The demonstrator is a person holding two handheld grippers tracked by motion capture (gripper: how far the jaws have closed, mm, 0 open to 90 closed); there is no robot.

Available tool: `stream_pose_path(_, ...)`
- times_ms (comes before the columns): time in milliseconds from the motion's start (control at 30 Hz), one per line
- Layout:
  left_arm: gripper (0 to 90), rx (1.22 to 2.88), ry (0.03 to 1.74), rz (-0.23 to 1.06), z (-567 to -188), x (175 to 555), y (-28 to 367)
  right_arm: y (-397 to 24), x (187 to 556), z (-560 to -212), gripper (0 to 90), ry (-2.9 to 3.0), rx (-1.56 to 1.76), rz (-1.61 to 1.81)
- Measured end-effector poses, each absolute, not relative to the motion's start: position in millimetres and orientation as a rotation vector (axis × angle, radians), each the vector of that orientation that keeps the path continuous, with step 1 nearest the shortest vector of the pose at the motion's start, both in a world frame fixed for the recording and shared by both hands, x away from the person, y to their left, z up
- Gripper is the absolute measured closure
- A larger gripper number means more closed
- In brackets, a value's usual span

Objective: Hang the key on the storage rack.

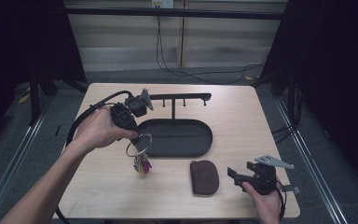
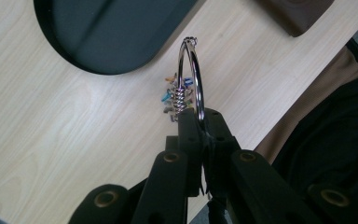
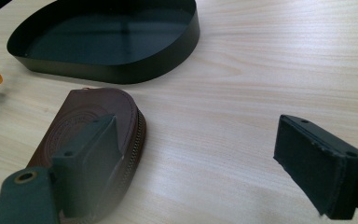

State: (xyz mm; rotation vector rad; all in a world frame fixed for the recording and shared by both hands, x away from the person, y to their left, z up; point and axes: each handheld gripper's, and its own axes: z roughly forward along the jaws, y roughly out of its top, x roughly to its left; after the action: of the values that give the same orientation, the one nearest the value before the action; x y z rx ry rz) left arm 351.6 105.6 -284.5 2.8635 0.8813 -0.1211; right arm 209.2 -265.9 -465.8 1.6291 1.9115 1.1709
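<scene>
Left gripper (image 1: 137,135) has its fingers (image 2: 189,130) clamped tight on the key ring (image 2: 191,74), pinching the thin wire hoop at its edge, just beside the tray (image 1: 177,137). The keys (image 1: 142,164) dangle below, clear of the worktop (image 1: 98,186) or barely so. That ring looks stiff, smooth and slippery, light enough, but the bunch will likely swing and could twist the hoop in the grip. The best hold is across the wire, near the coiled clasp. Right gripper (image 1: 242,176) waits with fingers (image 3: 319,163) spread wide and empty, beside the brown pouch (image 1: 204,176), which looks soft and flat.
</scene>
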Motion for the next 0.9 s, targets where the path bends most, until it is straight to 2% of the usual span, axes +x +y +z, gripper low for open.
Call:
stream_pose_path(333,87.7,2.882,0.901,-0.111,-274.2,365.8,101.0,-265.1,208.7,-465.6,14.0,1.924,1.622,1.172)
stream_pose_path(900,87.7,2.803,0.996,-0.151,-265.1,399.6,103.6,-265.1,209.2,-466.2,13.9,1.931,1.619,1.184)
